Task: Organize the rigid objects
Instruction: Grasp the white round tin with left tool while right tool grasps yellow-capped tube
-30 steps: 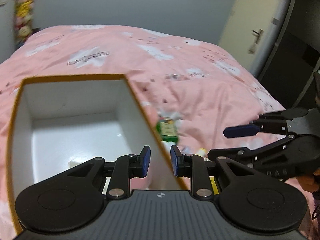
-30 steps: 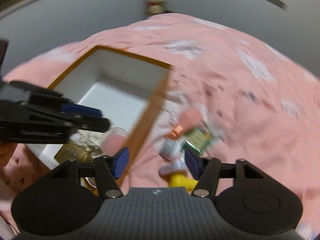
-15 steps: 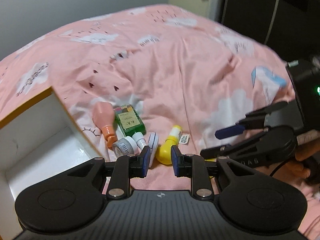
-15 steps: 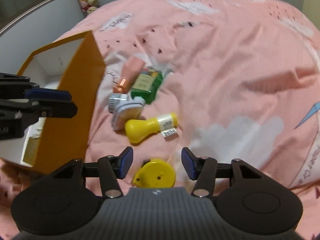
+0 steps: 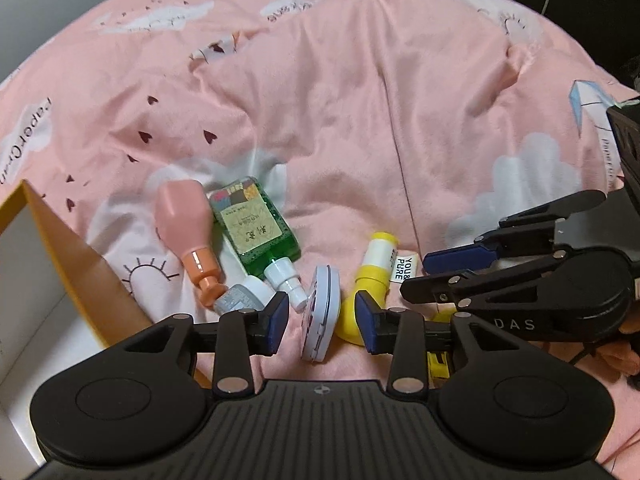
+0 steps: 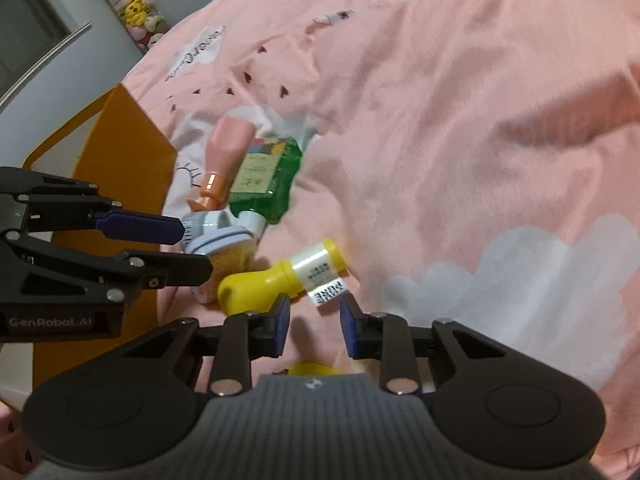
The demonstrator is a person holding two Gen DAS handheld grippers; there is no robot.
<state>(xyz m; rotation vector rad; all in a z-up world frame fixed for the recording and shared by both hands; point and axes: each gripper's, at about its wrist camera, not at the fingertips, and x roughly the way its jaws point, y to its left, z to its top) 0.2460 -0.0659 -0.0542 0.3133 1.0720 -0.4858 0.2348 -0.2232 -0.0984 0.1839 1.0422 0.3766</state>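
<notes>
Right now the left gripper point(image 5: 322, 322) is opening with the compact point(image 5: 322, 314) on edge between its pads, untouched, long axis pointing away, while the right gripper point(image 6: 314, 322), closing on nothing, sits just short of the yellow bottle point(image 6: 280, 278) lying crosswise on the bed point(image 6: 460, 140).

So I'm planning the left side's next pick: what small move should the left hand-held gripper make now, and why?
Probably ease the left hand-held gripper down a little over the round white compact. The compact stands on edge between the blue pads, which do not press on it, and the jaws are opening. The yellow bottle lies close against the right pad, so descend carefully.
</notes>
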